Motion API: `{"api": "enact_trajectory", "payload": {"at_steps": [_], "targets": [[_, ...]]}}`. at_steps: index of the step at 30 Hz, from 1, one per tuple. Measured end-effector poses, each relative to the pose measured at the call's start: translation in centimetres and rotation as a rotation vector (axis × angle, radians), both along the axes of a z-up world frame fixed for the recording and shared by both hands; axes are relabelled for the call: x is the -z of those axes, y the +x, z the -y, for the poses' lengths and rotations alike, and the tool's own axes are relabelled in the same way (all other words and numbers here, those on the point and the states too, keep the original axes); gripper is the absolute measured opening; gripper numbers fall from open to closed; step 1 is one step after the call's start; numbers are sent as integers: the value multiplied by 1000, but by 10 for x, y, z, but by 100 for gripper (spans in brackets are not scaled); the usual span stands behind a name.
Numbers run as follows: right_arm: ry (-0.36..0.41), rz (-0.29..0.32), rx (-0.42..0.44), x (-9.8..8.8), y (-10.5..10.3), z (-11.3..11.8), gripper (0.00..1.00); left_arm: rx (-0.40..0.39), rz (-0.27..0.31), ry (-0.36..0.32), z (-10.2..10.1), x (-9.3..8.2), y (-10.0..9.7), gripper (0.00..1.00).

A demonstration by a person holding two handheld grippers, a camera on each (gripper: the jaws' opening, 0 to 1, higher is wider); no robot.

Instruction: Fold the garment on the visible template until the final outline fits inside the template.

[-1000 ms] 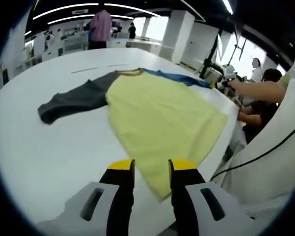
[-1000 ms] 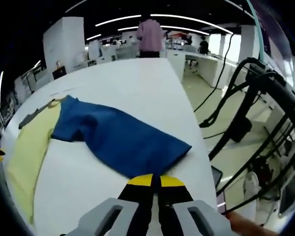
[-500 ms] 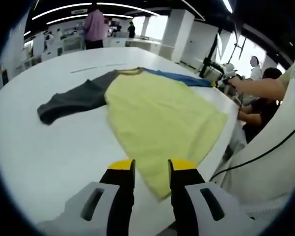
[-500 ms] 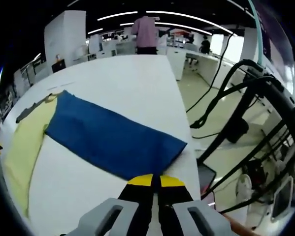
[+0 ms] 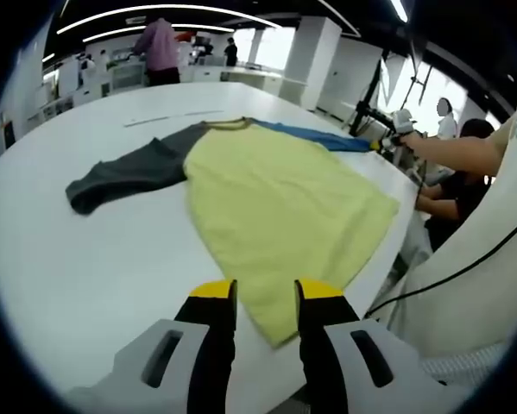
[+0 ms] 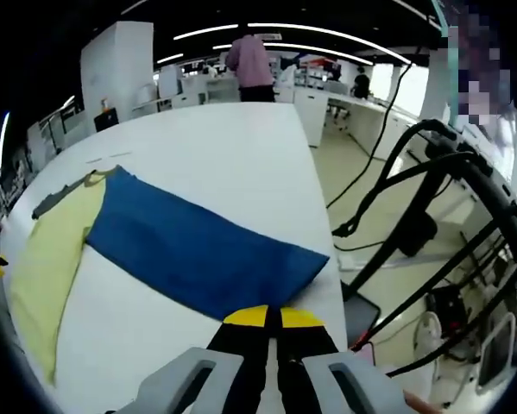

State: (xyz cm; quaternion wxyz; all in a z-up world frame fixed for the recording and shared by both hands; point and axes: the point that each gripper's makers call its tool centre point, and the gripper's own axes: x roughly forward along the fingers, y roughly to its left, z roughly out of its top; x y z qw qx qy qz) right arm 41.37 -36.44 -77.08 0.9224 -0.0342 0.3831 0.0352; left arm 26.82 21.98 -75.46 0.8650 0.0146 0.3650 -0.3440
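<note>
Lying spread on the white table (image 5: 85,259), the garment (image 5: 275,207) was seen with its yellow body flat, its grey sleeve (image 5: 129,172) stretched toward the table's middle and its blue sleeve (image 6: 198,250) drawn out toward the table's edge. The left gripper (image 5: 265,295) was held over the yellow hem with its jaws parted and nothing between them; the cloth's corner was seen through the gap. The right gripper (image 6: 271,317) was clenched on the cuff end of the blue sleeve, jaws pressed together. A person in a pink top (image 6: 249,65) was seen standing beyond the table's far end.
</note>
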Motion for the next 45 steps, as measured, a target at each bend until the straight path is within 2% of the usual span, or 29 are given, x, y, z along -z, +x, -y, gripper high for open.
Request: {"api": "enact_trajectory", "payload": {"at_steps": [7, 18, 34, 45], "targets": [[33, 67, -31, -25, 13, -13, 0, 3, 4, -6, 4, 0, 2, 24], [28, 115, -97, -49, 27, -34, 0, 2, 10, -14, 5, -3, 1, 24], [18, 127, -168, -68, 37, -58, 0, -1, 23, -26, 4, -7, 0, 24], [21, 136, -226, -81, 47, -84, 0, -3, 34, -39, 2, -9, 1, 23]]}}
